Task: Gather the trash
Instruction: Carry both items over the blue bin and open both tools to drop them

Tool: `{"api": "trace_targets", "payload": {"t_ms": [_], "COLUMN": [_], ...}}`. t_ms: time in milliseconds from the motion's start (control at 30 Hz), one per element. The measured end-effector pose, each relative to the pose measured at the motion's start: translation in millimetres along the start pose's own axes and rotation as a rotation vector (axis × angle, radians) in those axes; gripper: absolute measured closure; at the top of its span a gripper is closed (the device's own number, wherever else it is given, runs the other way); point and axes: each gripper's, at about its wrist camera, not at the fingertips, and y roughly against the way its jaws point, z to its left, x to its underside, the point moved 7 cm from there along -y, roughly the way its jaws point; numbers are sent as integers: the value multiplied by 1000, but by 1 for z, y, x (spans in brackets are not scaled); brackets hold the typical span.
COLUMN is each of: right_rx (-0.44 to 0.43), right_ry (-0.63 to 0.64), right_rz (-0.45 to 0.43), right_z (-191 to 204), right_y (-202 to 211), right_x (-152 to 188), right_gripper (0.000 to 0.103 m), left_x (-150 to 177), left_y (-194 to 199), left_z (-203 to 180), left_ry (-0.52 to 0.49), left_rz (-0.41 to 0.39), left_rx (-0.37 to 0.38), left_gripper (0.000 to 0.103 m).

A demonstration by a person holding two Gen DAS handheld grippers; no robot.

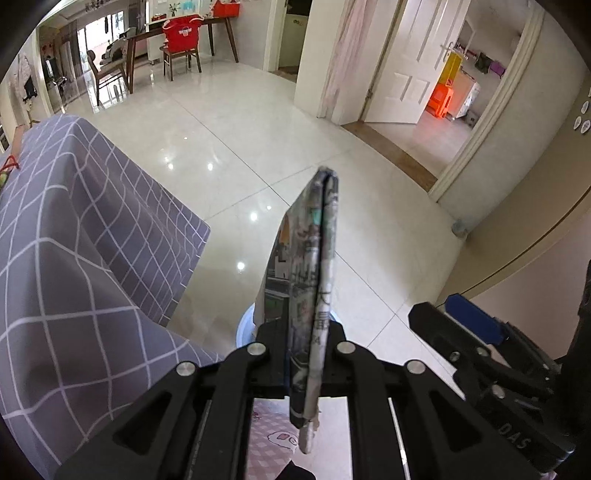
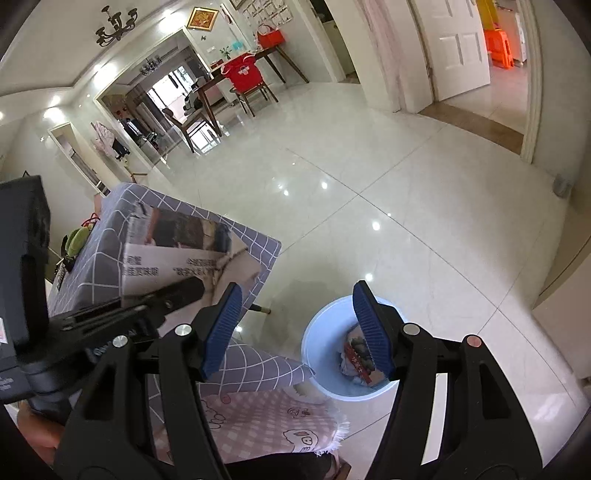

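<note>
At the bottom of the frame the left hand-held gripper [image 1: 306, 354] clamps a folded newspaper [image 1: 310, 266] that stands up edge-on. The right hand-held gripper [image 2: 295, 328] is spread wide and empty. Behind it, lower centre, a pale blue bin [image 2: 314, 350] on the floor holds crumpled trash [image 2: 352, 354], beside the checked-cloth counter [image 2: 110, 273].

Glossy pale floor tiles [image 2: 369, 177] mirror ceiling lights. A grey checked cloth [image 1: 74, 236] drapes the counter. Beyond stand a dark wooden dining table [image 1: 184, 33] and a red-covered chair [image 1: 183, 35]; a white door [image 1: 417, 62] stands open, and a black chandelier [image 2: 114, 26] hangs overhead.
</note>
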Motion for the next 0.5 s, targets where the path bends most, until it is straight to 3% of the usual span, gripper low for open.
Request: {"api": "trace_targets", "payload": {"t_ms": [233, 500], "right_rx": [0, 24], "right_ry": [1, -29], "right_rz": [-21, -105], "right_z": [1, -7], "right_y": [9, 28], "right_x": [0, -13], "right_gripper": [40, 40], "left_x": [-9, -14], "left_y": [-8, -15], "left_z": [2, -1], "left_ry": [-13, -32], "left_rz": [8, 4], "left_rx": [17, 26], "left_gripper": [94, 91]}}
